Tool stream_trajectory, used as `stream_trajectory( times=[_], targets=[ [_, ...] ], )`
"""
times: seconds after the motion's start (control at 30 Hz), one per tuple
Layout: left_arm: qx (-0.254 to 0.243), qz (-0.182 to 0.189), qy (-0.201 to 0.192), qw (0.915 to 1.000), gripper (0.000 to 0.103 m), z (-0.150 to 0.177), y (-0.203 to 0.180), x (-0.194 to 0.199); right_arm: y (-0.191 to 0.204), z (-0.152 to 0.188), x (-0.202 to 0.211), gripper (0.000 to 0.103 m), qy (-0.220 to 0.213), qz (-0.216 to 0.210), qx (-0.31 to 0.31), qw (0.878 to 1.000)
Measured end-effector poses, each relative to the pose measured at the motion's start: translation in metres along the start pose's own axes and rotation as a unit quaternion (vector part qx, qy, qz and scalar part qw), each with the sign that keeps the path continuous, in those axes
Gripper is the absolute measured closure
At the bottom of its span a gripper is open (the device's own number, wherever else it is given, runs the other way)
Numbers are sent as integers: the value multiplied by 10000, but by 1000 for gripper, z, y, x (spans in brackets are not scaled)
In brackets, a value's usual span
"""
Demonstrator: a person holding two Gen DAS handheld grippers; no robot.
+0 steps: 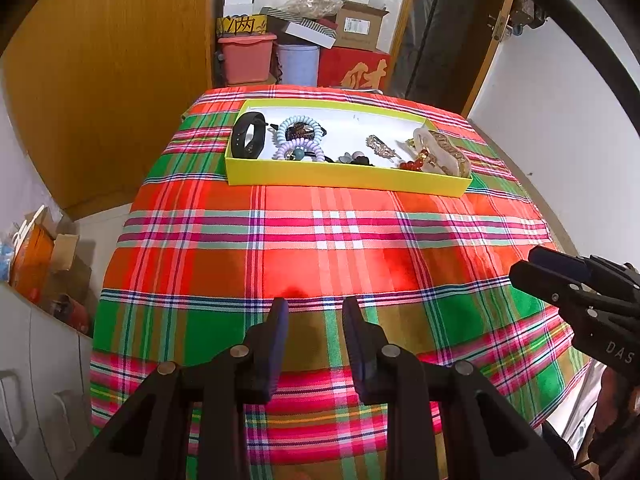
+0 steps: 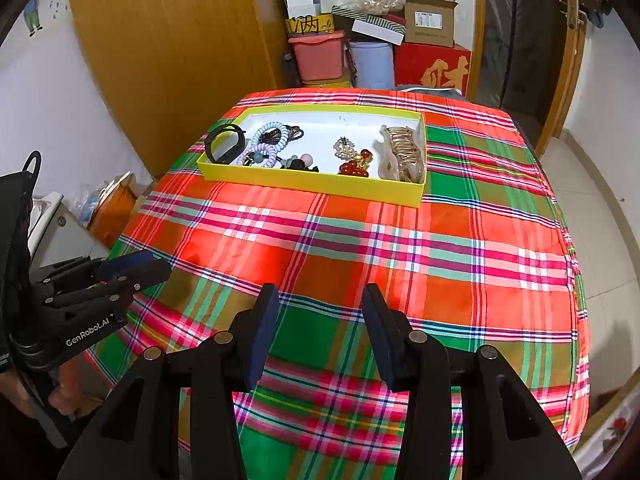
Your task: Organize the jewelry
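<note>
A yellow tray (image 1: 340, 178) (image 2: 304, 179) with a white floor sits at the far side of the plaid-covered table. In it lie a black wristband (image 1: 245, 136) (image 2: 224, 143), pastel coil hair ties (image 1: 298, 138) (image 2: 266, 140), a gold hair clip (image 1: 380, 147) (image 2: 345, 147), red beads (image 1: 412, 165) (image 2: 354, 167) and a large clear-and-gold claw clip (image 1: 444, 150) (image 2: 402, 154). My left gripper (image 1: 314, 308) is open and empty over the near part of the table. My right gripper (image 2: 320, 294) is open and empty, also near, well short of the tray.
The plaid cloth (image 1: 320, 240) covers the whole table. Boxes, a pink bin (image 1: 246, 58) and a blue bucket (image 1: 298, 64) stand behind it. A wooden wardrobe (image 1: 120, 80) is at the left, a door (image 2: 532, 40) at the right. Cartons (image 1: 40, 256) sit by the table's left side.
</note>
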State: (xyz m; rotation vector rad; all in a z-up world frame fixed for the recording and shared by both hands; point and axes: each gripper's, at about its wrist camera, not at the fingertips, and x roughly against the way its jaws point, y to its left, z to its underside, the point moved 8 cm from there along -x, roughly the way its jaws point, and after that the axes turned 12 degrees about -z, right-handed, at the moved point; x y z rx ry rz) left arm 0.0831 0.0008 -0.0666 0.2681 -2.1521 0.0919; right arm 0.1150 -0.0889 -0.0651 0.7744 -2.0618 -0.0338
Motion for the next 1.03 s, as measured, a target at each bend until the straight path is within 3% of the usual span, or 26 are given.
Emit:
stream_trajectory(
  times=[1.03],
  targets=[
    [-113,-305,-163,9993,75,1,2,-2,-1,1,-2,59,0,27,26,10000]
  ],
)
